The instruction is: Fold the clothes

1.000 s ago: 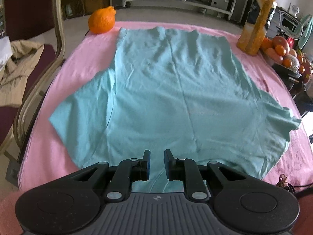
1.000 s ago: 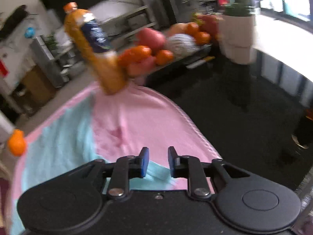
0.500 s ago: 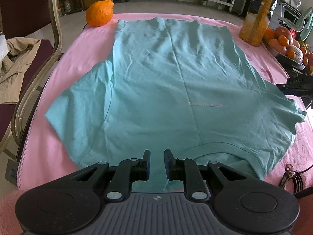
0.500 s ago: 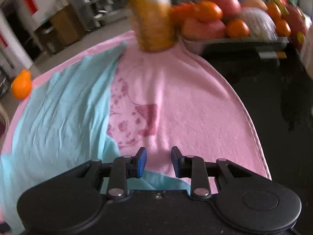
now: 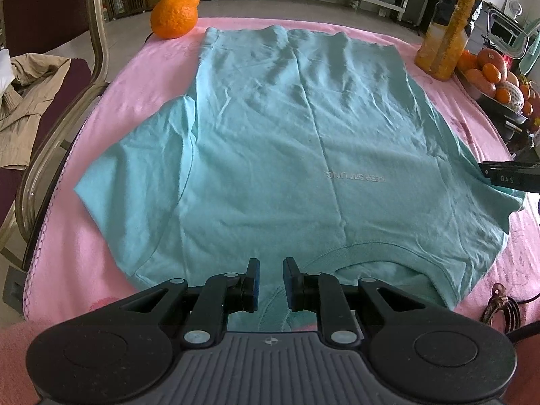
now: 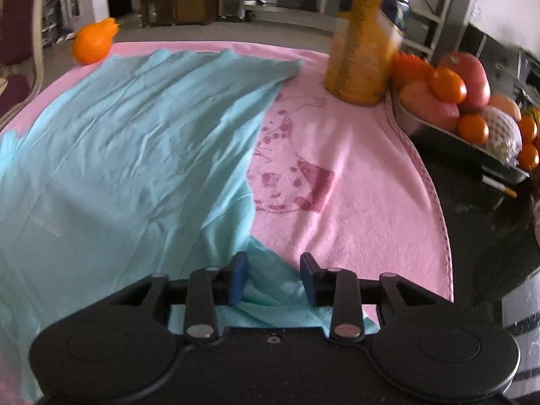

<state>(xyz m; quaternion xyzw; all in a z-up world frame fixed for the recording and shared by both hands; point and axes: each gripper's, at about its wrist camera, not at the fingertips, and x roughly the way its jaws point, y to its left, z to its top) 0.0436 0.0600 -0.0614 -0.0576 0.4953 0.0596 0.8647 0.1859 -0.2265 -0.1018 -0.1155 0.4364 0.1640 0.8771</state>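
Note:
A light teal t-shirt [image 5: 297, 141] lies spread flat on a pink blanket [image 5: 111, 111], collar toward me, hem at the far end. My left gripper [image 5: 271, 281] is open, hovering just above the collar's left side. My right gripper [image 6: 273, 276] is open over the shirt's right sleeve [image 6: 270, 270], fabric lying between the fingers. The shirt also shows in the right wrist view [image 6: 128, 155]. The right gripper's fingers [image 5: 503, 177] show at the right edge of the left wrist view, over the sleeve.
An orange citrus fruit [image 5: 174, 15] sits at the blanket's far left corner. A tall orange juice bottle [image 5: 449, 23] stands at the far right. A fruit tray [image 6: 472, 121] is beside it. A chair with a beige garment [image 5: 30, 91] stands left.
My right gripper swung left from the fruit tray side and came over the right sleeve, its fingers opening wider. My left gripper drew back, bringing the collar into view.

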